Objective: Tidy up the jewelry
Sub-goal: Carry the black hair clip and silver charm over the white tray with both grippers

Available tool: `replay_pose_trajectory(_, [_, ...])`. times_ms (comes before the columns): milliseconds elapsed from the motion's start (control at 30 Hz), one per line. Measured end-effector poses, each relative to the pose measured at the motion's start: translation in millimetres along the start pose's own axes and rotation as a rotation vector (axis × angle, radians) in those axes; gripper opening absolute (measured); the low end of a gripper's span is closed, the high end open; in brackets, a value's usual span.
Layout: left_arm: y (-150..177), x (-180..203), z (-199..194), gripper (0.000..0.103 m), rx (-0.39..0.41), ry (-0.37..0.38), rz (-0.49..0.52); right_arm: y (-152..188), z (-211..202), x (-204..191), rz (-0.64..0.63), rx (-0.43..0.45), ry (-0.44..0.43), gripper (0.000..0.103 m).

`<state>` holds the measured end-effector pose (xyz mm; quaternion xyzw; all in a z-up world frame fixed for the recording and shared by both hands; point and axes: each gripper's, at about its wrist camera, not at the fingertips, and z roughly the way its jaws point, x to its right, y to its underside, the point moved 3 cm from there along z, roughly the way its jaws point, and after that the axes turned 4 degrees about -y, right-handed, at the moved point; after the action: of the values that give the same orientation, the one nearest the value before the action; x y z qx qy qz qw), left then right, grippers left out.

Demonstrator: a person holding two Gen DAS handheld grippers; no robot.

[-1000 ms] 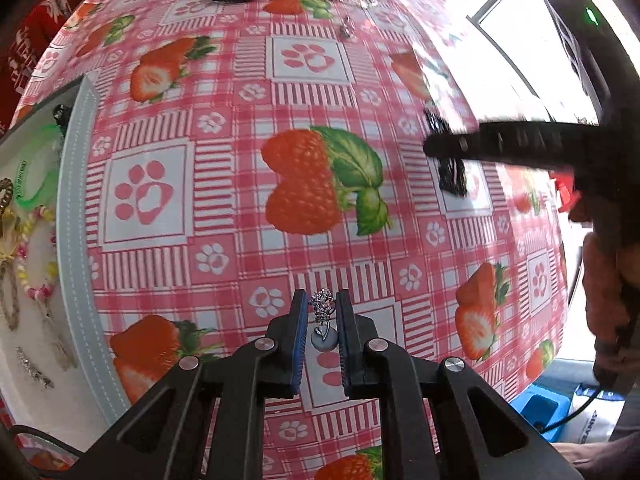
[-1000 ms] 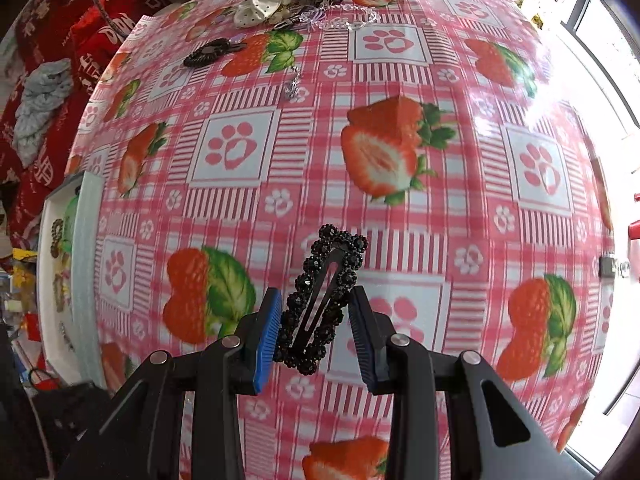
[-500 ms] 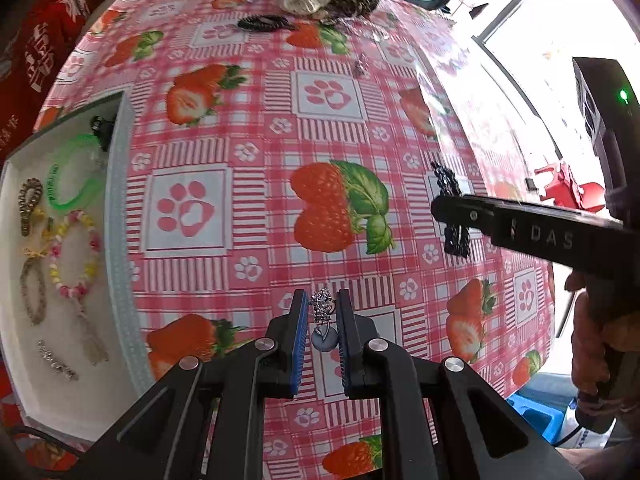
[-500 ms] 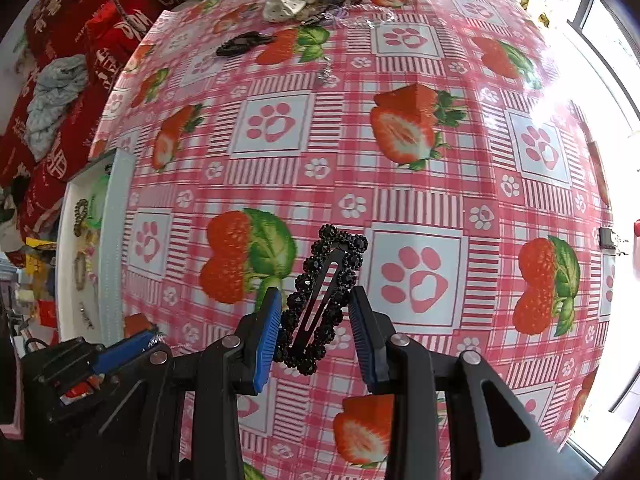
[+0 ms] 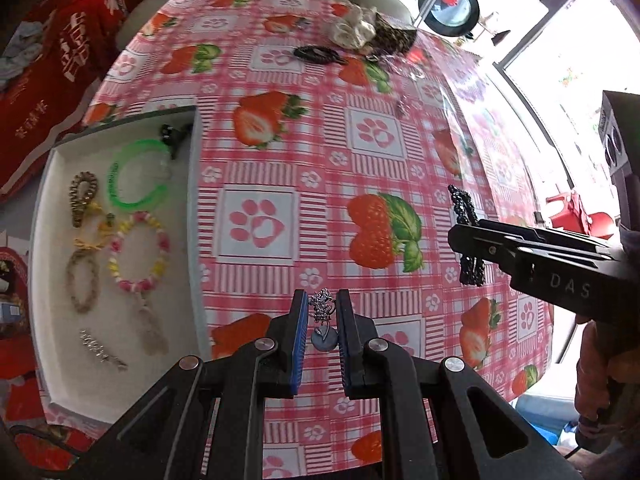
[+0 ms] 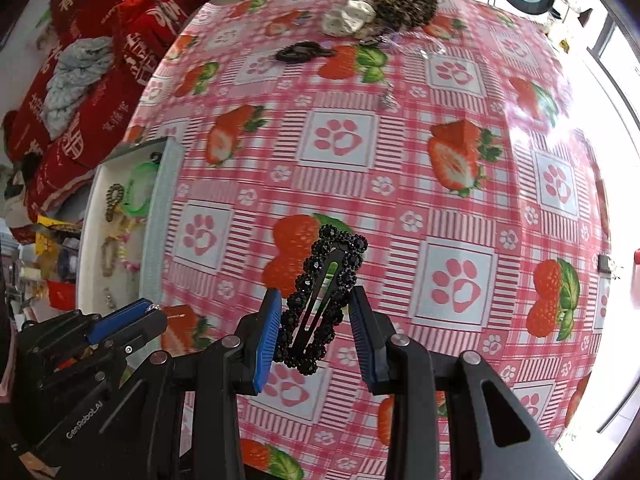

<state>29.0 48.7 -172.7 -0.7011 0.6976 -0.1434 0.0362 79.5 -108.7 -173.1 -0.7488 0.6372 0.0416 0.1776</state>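
Observation:
My left gripper (image 5: 322, 314) is shut on a small silver charm with a round pendant (image 5: 322, 318), held above the strawberry tablecloth. My right gripper (image 6: 314, 314) is shut on a black beaded hair clip (image 6: 324, 292), which sticks up between its blue pads; the clip (image 5: 466, 240) and that gripper also show at the right of the left wrist view. A white tray (image 5: 48, 312) lies at the left. It holds a green bangle (image 5: 136, 176), a pink and yellow bead bracelet (image 5: 138, 252), rope loops and a small silver piece. The left gripper (image 6: 120, 320) appears at the lower left of the right wrist view.
At the far end of the table lie a black hair tie (image 6: 300, 52), a white scrunchie (image 6: 348, 16), a leopard-print bow (image 6: 400, 8) and a small silver earring (image 6: 387, 98). Red bags (image 6: 100, 64) are stacked beyond the table's left edge. A window is at the right.
Both grippers have risen and drifted left toward the tray, each keeping its piece. The tray now shows far more fully in the left wrist view.

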Motion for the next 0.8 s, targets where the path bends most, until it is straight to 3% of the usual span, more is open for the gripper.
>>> replay_pose_trajectory(433, [5.2, -47.0, -27.7, 0.020, 0.042, -0.028, -0.085, -11.6, -7.4, -62.6, -0.116, -0.002, -0.019, 0.037])
replay_pose_trajectory(800, [30.6, -108.0, -48.0, 0.020, 0.061, -0.083, -0.199, -10.7, 3.2, -126.2, -0.238, -0.029, -0.054, 0.037])
